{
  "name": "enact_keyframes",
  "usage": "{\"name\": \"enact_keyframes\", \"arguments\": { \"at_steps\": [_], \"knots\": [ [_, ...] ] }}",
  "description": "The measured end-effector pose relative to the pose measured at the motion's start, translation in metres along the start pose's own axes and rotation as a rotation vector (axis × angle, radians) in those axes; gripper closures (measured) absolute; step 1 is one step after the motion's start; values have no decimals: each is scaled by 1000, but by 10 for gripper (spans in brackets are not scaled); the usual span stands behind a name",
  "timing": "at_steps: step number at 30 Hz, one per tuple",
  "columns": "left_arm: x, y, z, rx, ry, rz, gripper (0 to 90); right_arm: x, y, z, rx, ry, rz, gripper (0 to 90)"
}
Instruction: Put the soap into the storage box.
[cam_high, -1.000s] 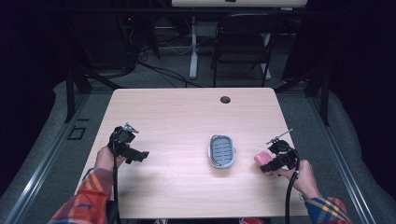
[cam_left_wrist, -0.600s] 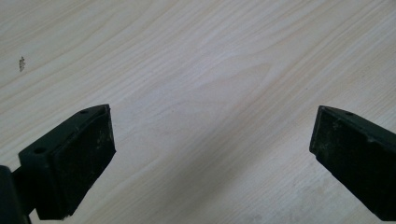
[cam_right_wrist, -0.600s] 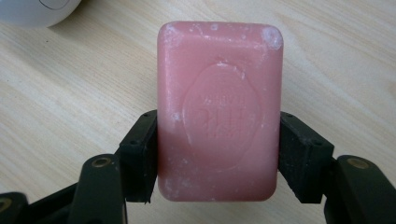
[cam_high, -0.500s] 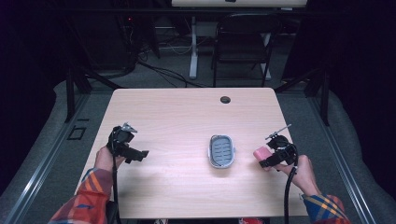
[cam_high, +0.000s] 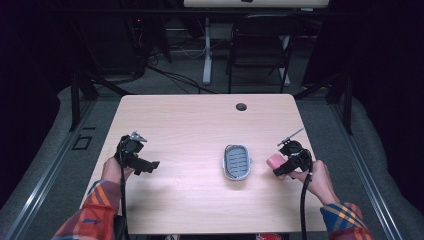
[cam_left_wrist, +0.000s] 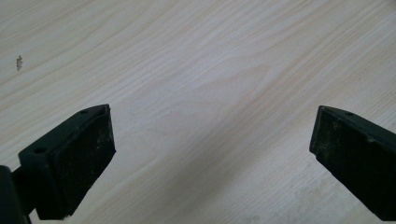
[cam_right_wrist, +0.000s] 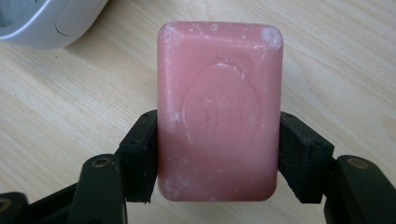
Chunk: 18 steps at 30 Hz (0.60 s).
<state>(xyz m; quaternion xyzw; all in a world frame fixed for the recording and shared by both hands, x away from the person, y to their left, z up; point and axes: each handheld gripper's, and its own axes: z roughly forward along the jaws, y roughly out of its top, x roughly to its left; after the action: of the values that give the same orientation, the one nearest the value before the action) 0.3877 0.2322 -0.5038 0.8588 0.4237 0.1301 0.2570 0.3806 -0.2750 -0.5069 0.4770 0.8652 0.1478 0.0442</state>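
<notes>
Nearest, at the table's (cam_high: 200, 210) close edge, two plaid sleeves are being shown coming in from six o'clock, one at each lower corner of the high view. Just beyond the left sleeve, at about nine o'clock on the tabletop, the left gripper (cam_high: 150, 165) is being held by the person's left hand (cam_high: 114, 170), its jaws pointing toward three o'clock. In the left gripper view its two black pads (cam_left_wrist: 79, 158) are being kept wide apart, with bare pale wood between them and nothing gripped.

Across the table at about three o'clock, the right gripper (cam_high: 278, 167) is being held by the right hand (cam_high: 315, 180), a black cable trailing back toward six o'clock. A pink soap bar (cam_right_wrist: 219, 112) is being clamped between its pads, which are pressing on the bar's two long sides near the lower end; a stamped oval mark is being shown on the upper face. In the high view the soap bar (cam_high: 274, 161) is being carried just above the wood, at three o'clock of a grey soap dish (cam_high: 236, 161) and near it but apart from it. The dish is lying near the table's centre, its ribbed insert facing up.

Farther off, toward twelve o'clock, a round cable hole (cam_high: 241, 106) is being seen near the far edge, and beyond that a dark chair (cam_high: 257, 50) is standing on the floor.
</notes>
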Motion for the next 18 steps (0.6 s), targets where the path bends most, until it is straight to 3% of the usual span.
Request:
{"name": "enact_keyframes", "arguments": {
  "at_steps": [3,4,6,7,12,13,14,15,16,18],
  "knots": [
    [1,0,0,1,2,-3,0,1,2,1,-15,-8,8,375],
    [0,0,0,0,1,-3,0,1,4,0,0,10,1,375],
    [0,0,0,0,0,-2,0,2,6,-2,5,-7,-11,375],
    [0,0,0,0,0,-2,0,2,7,-1,-12,15,0,375],
    [1,0,0,-1,4,-5,0,5,13,-4,0,-2,-24,375],
    [1,0,0,-1,4,-5,0,7,14,-4,-10,26,-12,375],
    [1,0,0,-2,2,-5,0,7,15,-4,3,0,-33,375],
    [1,0,1,-1,5,-8,0,9,16,-2,-29,13,-2,375],
    [2,0,1,-1,4,-11,0,8,18,-4,-3,2,-30,375],
    [1,0,1,4,4,-11,0,11,20,-5,-24,5,-22,375]
  ]
}}
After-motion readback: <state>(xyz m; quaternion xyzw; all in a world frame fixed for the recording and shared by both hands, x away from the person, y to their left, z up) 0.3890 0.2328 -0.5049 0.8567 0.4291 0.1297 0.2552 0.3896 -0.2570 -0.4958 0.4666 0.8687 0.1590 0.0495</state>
